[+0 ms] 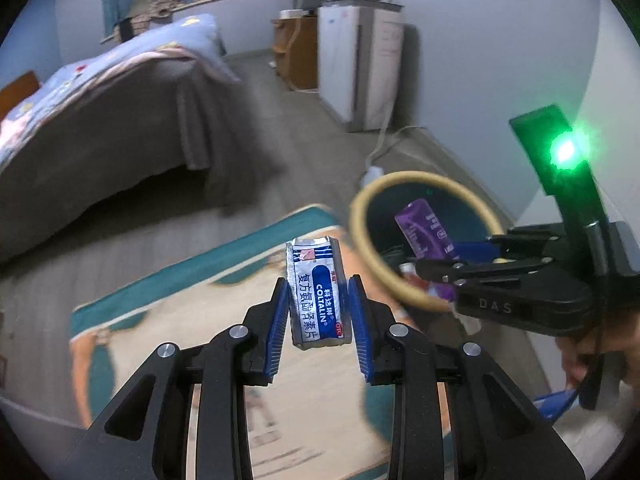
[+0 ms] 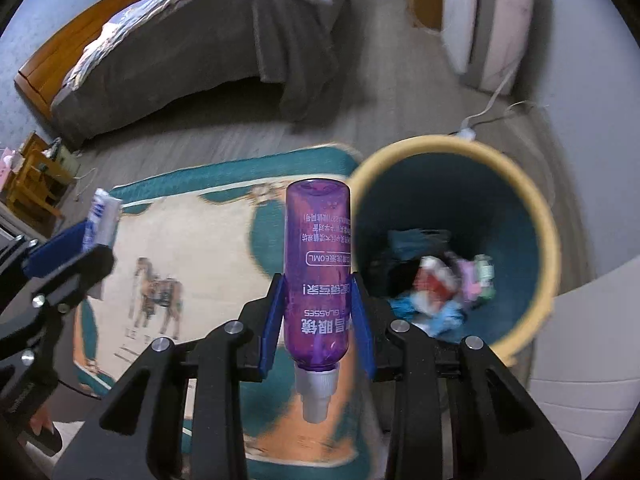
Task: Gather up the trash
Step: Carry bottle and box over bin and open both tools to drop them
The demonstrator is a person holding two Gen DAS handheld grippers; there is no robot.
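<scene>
My left gripper (image 1: 318, 288) is shut on a blue-and-white medicine box (image 1: 318, 292) and holds it above the rug, left of the trash bin (image 1: 362, 240). My right gripper (image 2: 318, 284) is shut on a purple spray bottle (image 2: 318, 272), white nozzle toward the camera. The bottle hangs just left of the teal bin with the tan rim (image 2: 536, 208). The bin holds several crumpled wrappers (image 2: 436, 284). The right gripper and purple bottle (image 1: 420, 232) show over the bin in the left wrist view. The left gripper with the box (image 2: 100, 220) shows at the left of the right wrist view.
A rug with a horse picture and teal border (image 2: 160, 300) lies on the grey floor. A bed with grey covers (image 2: 200, 48) stands behind. A white appliance (image 1: 352, 64) and its cord with power strip (image 2: 468, 132) lie beyond the bin. White furniture (image 2: 592, 360) is at right.
</scene>
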